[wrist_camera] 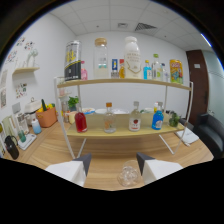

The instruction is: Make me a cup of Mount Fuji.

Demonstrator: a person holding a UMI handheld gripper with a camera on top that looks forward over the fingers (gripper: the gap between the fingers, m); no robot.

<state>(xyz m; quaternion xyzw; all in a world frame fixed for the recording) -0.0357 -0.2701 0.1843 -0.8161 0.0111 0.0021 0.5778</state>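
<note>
Small clear glass cup [128,175] standing upright on the pale wooden counter [105,150], between the two white-padded jaws and a little ahead of their tips, with a visible gap on either side. Jaws spread wide and released, gripping nothing; gripper [114,164] held low over the counter, facing the shelving. Cup apparently empty, though too small to say for certain.

Just beyond, a two-tier wooden shelf rack on thin white legs [125,83]. On the lower tier, a row of four bottles: a bottle of red liquid [80,121], a clear bottle with an orange cap [109,120], a clear bottle with a red label [134,119], and a bottle of blue liquid [157,119]. On the upper tier, a dark can with yellow print [73,61], a tall clear bottle with a tan cap [101,58], a big white bottle [131,56], and several smaller bottles and a yellow packet toward the far end. Off to one side of the rack, an orange pot holding fruit [47,116].

Judged an early step: cup set out, nothing poured, no ingredient in hand. Recipe not shown; blue liquid a plausible guess for a Mount Fuji drink, but only a guess. Next move likely to call for lifting over the cup without knocking it, reaching to the lower tier, squaring up to one bottle body, and closing evenly while sparing its close neighbours.
</note>
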